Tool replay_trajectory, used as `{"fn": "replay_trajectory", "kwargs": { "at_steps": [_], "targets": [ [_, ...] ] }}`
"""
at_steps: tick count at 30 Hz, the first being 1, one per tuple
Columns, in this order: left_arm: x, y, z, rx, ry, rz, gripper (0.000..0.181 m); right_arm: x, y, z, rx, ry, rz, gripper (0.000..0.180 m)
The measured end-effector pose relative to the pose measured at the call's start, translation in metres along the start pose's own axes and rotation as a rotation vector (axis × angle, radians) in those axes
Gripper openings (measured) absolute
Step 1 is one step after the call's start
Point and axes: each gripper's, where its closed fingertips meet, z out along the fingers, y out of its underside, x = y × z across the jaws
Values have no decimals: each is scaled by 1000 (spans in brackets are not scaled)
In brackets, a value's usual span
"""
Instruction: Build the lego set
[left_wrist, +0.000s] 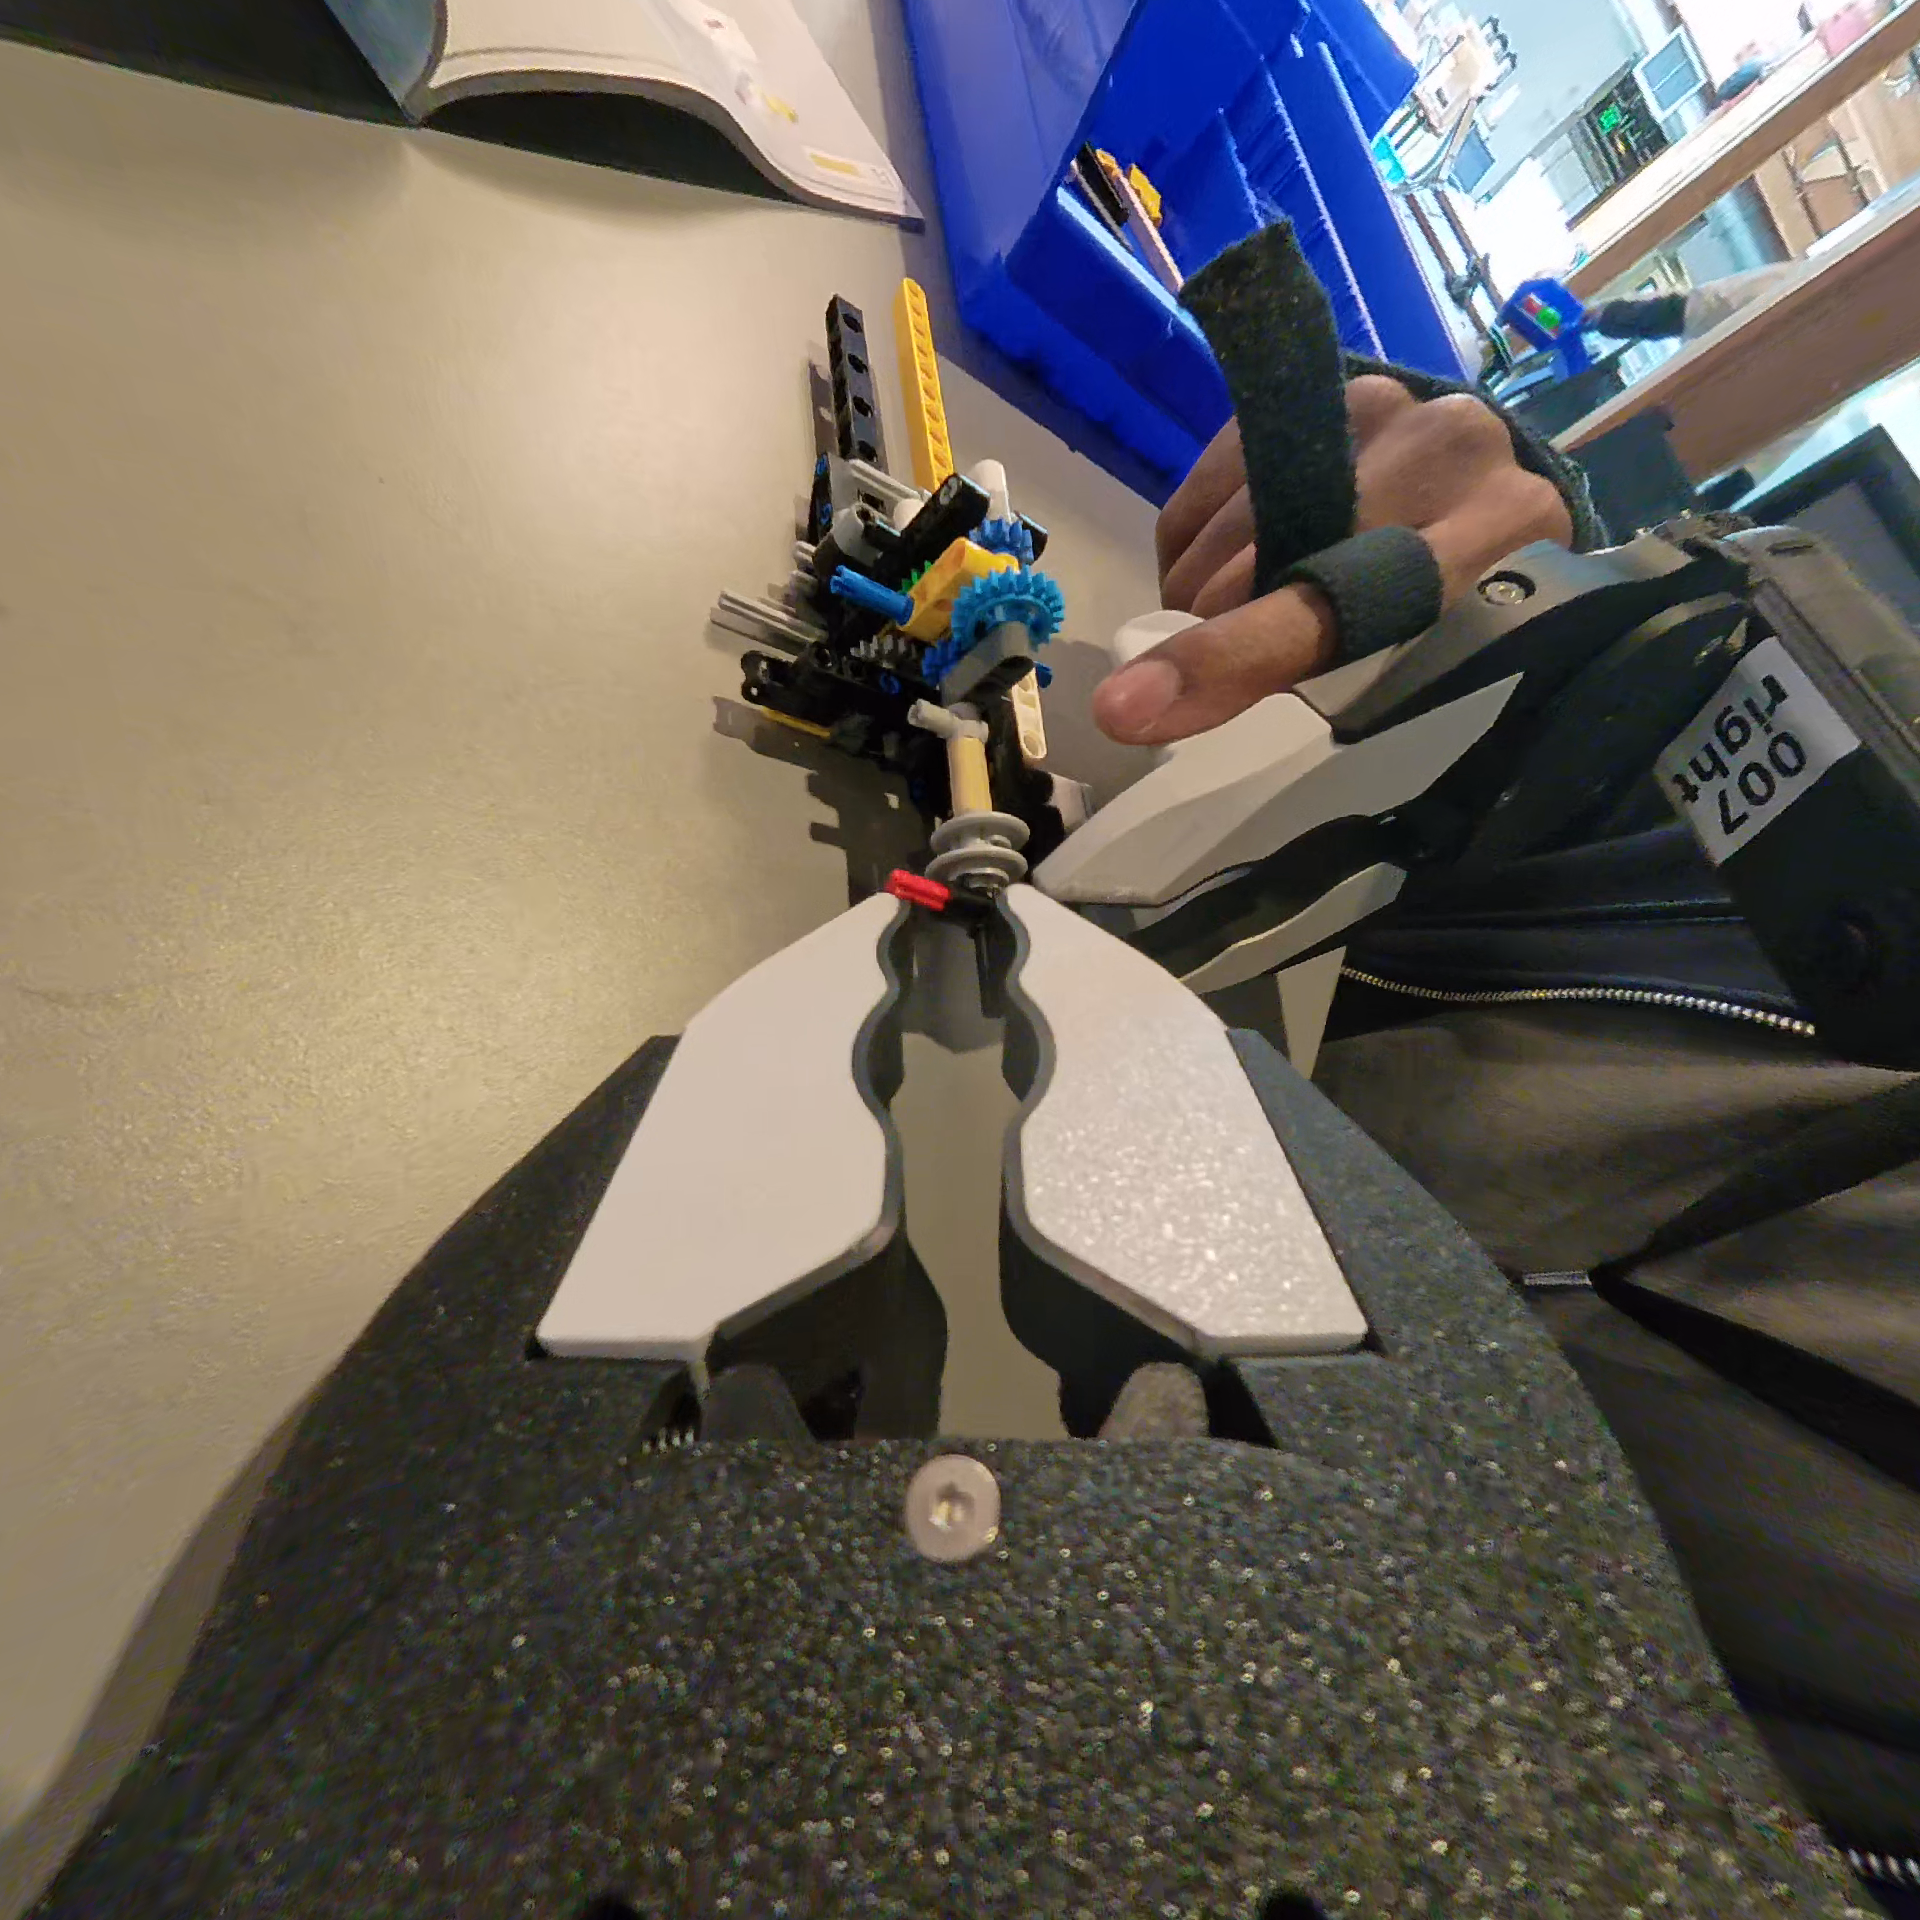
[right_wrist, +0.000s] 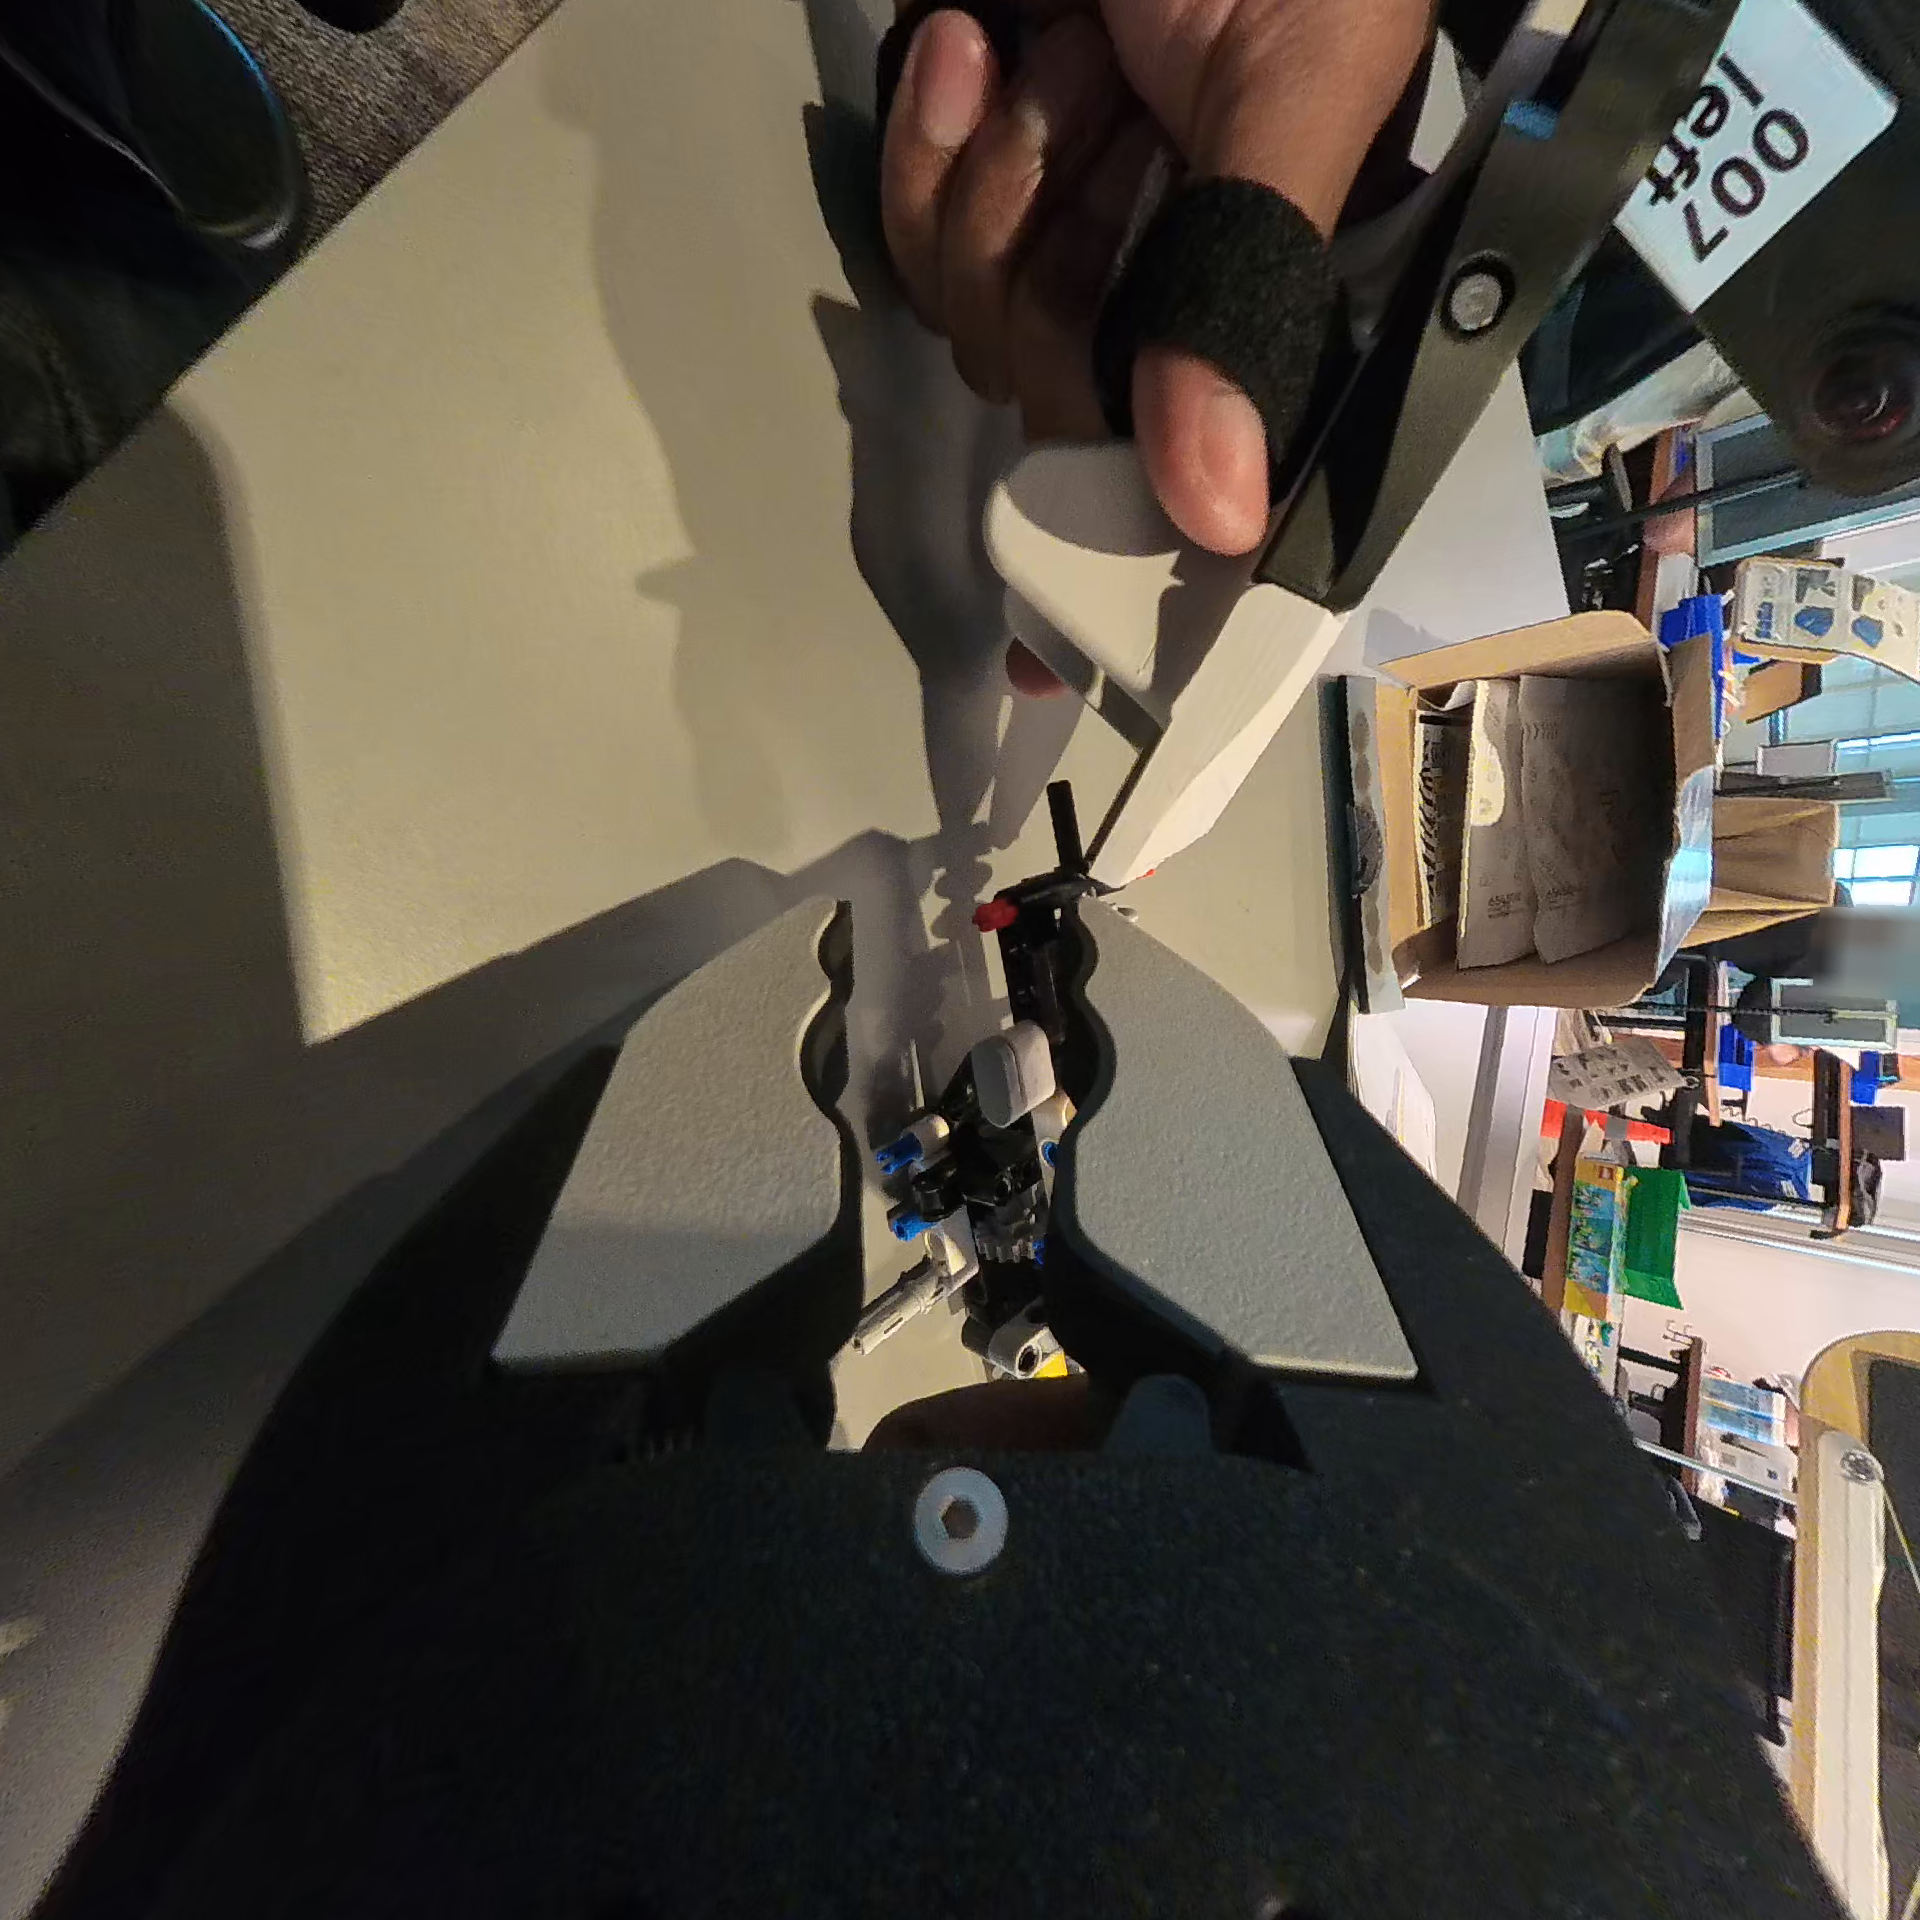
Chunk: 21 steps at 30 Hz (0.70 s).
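Two grippers meet at the lego model (left_wrist: 914, 623) on the table (left_wrist: 312, 727): my left gripper (left_wrist: 961, 909) pinches its small red-tipped piece (left_wrist: 917, 889), my right gripper (right_wrist: 961, 920) straddles the model, jaws apart, steadying it.

Lego model (right_wrist: 1013, 1174) between right gripper (right_wrist: 961, 925) fingers (right_wrist: 1195, 1143)

Counter (left_wrist: 312, 727): pale beige, matte, crossed by sharp shadows
Bins (left_wrist: 1143, 208): blue plastic, at far edge
Cardboard box (right_wrist: 1538, 800): open, beside counter
Beyond: cluttered workshop shelves, bright windows
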Motion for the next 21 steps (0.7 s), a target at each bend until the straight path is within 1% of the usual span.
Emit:
{"fn": "replay_trajectory", "kwargs": {
  "at_steps": [9, 14, 21],
  "targets": [
    [0, 1, 3, -13, -3, 0, 14, 8, 1, -6, 13, 1, 28, 43],
    [-1, 2, 3, -20, -1, -18, 14, 14, -3, -10, 49, -46, 83, 45],
    [-3, 4, 5, -39, -3, -33, 14, 18, 4, -5, 30, -133, 127, 50]
  ]
}}
